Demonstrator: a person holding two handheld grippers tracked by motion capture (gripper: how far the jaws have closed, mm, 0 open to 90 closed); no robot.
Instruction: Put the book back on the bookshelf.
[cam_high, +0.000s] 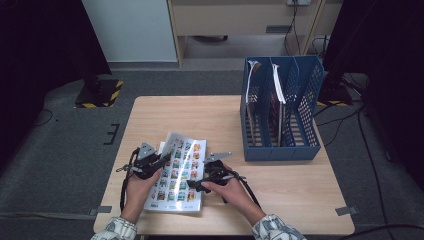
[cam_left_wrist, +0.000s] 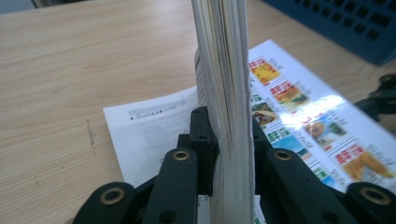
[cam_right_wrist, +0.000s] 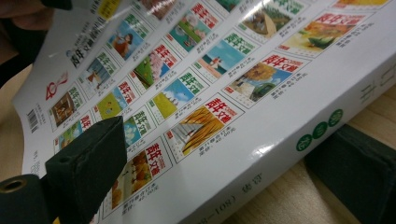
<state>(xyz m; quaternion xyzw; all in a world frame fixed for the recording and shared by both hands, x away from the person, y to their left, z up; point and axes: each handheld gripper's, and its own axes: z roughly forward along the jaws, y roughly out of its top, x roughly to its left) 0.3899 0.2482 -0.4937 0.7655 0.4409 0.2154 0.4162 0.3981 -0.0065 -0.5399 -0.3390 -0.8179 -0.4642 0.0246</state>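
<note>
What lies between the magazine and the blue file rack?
In the high view, only bare table lies between the magazine and the blue file rack; nothing stands in that stretch.

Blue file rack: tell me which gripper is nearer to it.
Right. The right gripper sits at the magazine's right edge, on the side toward the blue file rack. The left gripper clamps the magazine's far-left pages, farther from the rack.

Overhead light is even; dark surroundings at nine and three o'clock. Glare streaks the magazine cover (cam_high: 178, 172); near jaws blur.
</note>
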